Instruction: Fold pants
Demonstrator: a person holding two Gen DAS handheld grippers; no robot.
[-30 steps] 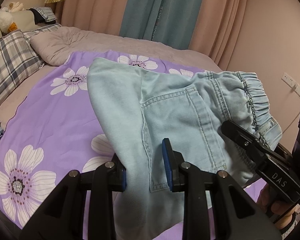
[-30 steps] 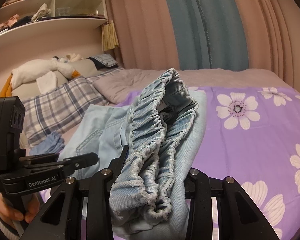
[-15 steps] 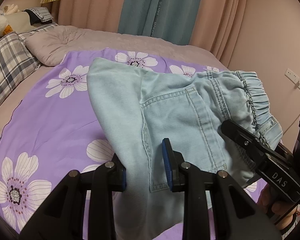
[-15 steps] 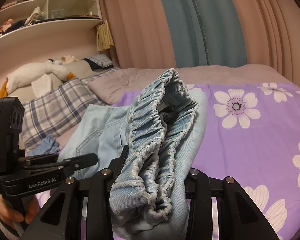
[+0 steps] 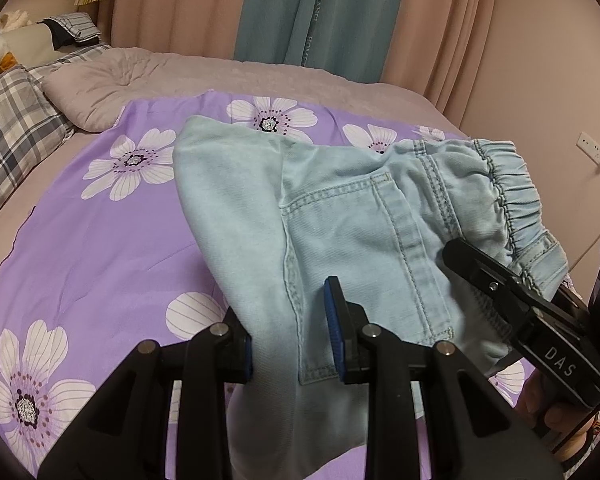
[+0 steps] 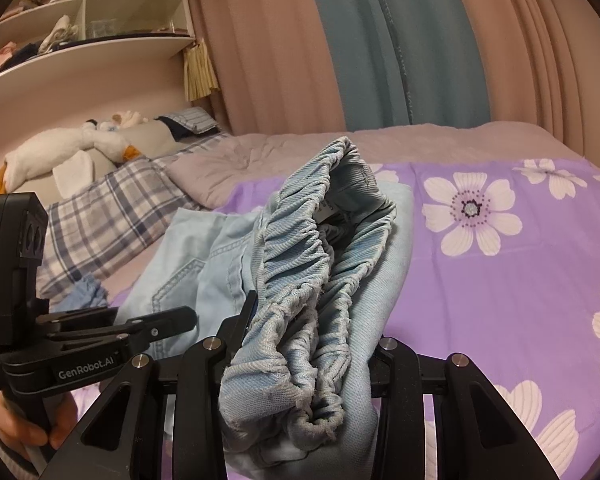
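Light blue denim pants hang above the purple flowered bedspread, held up by both grippers. My left gripper is shut on a fold of the fabric near the back pocket, blue pads on either side. In the right wrist view the bunched elastic waistband fills my right gripper, which is shut on it. The right tool's black finger shows at the waistband in the left view. A hand holds the left tool at the left edge of the right view.
A plaid pillow and a grey pillow lie at the head of the bed, with plush toys behind. Curtains hang past the far side. A shelf is on the wall. A blue cloth lies at the bed's left.
My left gripper has drifted a little over the bed with the pants still clamped. The right gripper has stayed put, and both grips look the same.
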